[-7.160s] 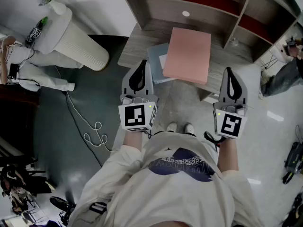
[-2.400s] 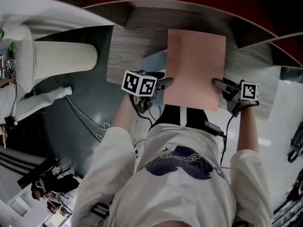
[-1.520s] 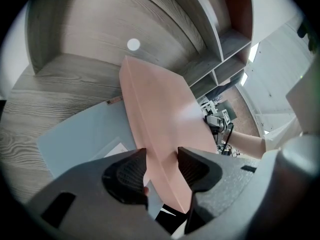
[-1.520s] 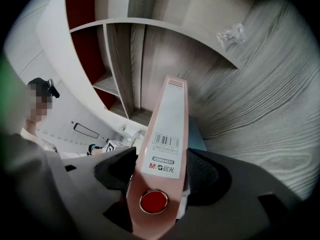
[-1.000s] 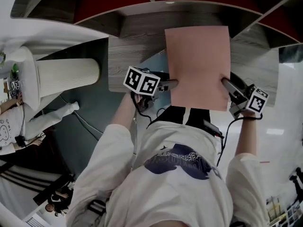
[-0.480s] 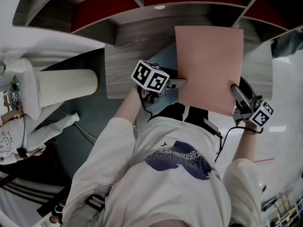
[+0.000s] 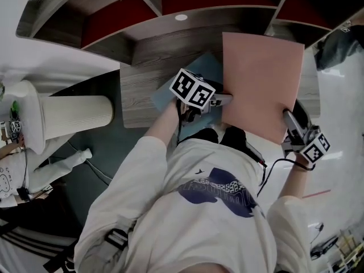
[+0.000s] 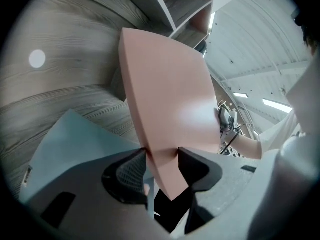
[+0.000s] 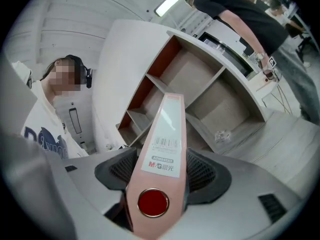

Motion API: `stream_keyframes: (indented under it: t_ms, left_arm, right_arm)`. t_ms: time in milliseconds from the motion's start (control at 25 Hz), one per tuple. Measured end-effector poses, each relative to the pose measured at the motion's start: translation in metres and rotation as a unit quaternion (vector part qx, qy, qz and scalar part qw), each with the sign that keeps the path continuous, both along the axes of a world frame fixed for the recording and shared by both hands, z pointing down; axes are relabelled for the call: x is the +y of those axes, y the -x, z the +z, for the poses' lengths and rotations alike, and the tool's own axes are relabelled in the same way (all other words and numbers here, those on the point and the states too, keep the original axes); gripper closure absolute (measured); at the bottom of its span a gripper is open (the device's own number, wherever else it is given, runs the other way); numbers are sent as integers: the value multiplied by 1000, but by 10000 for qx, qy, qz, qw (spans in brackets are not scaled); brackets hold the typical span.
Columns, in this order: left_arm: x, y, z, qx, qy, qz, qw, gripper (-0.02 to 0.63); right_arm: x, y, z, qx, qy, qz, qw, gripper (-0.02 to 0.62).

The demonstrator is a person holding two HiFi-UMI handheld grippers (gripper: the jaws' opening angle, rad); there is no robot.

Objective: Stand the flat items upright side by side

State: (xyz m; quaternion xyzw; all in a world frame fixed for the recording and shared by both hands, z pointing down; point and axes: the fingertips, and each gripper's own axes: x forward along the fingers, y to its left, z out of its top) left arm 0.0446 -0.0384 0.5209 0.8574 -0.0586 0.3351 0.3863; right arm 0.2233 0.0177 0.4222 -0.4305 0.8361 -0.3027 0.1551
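Grey wood-grain shelf under a pale blue flat folder; left gripper and right gripper clamp a pink box file, best tipped upright evenly.

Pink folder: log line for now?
left gripper: shut on pink folder | right gripper: shut on its spine | blue folder: flat on desk

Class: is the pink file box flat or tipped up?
Tipped up: the pink file box slants between left gripper and right gripper, both clamped.
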Motion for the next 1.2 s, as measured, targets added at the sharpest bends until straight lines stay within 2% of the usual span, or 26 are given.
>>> stream_keyframes:
  t_ms: [360,520,800,1000,1200]
  left_arm:
    - [5,-31,8,47,-332,197,9992,399]
    - [7,-42,14,-24,-525,299,9982,399]
    - [8,-55,25,-128,-887,375,9953,402]
    - [5,-62,19,-10,-1092,305,9936,412]
    - [6,-62,15,121,-1266,185,9917,414]
  right_arm:
    - [27,-7,-15,639,-531,351,9959,301]
    - [36,-4,-20,1110,-780,403,9899,301]
    - [54,10,-22,2106,-951,571,9713,300]
    - [70,22,-20,2848,-925,884,9500,311]
    - [91,29,-4,3193,-719,1271,9363,311]
